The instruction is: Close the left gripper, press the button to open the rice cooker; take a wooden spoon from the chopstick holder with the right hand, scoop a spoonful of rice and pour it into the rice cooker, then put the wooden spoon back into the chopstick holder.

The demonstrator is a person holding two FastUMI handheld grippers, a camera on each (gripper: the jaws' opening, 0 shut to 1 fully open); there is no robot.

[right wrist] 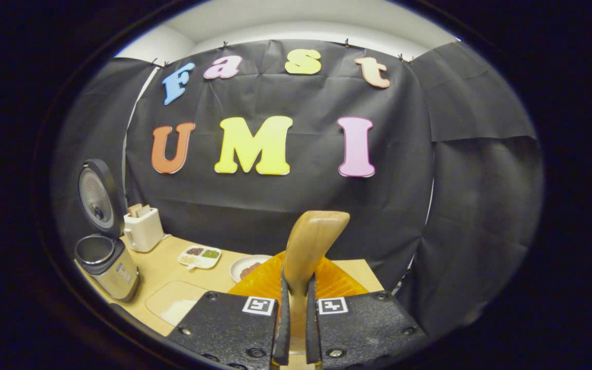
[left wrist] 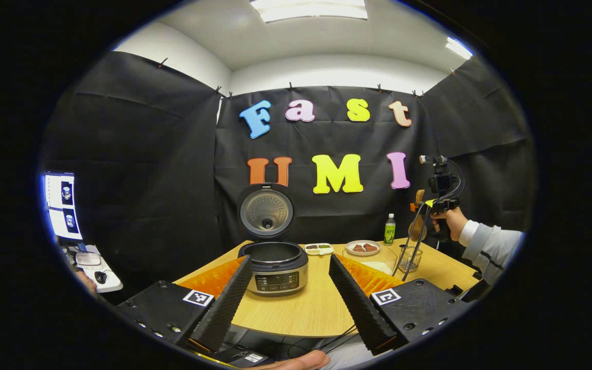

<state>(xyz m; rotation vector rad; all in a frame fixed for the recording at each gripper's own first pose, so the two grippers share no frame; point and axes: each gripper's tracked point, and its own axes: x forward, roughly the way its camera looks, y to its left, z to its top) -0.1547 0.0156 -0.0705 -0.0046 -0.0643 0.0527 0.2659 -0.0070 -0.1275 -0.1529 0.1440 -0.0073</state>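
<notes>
We are holding the spoon [right wrist: 310,246] in the right gripper [right wrist: 296,308], both fingers pressing on its handle and the bowl standing up at twelve o'clock in the right gripper view. The left gripper [left wrist: 290,288] is hanging with its jaws wide apart and nothing between them, the cooker [left wrist: 275,267] sitting just beyond at twelve o'clock with its lid [left wrist: 266,211] standing open. So we are judging the button step done and the scoop next.

The grip is sitting low on the handle, so the long bowl end may be swinging or twisting once rice is loading it, spilling grains onto the table [left wrist: 316,303] on the way to the pot. The raised lid is also a hazard: coming in high from the right, the spoon could be knocking it.

The left gripper view is showing us the right gripper from outside at three o'clock, held up by a hand [left wrist: 447,220] well above the wire holder [left wrist: 410,259], with a bottle [left wrist: 389,229] and a plate [left wrist: 363,247] nearby. The right gripper view is giving what that one lacks: the close clamp on the handle, a pale toaster-like box [right wrist: 143,228] beside the cooker at nine o'clock, and a clear tray [right wrist: 175,306] with what is probably rice at seven o'clock, though it is blurred there.
</notes>
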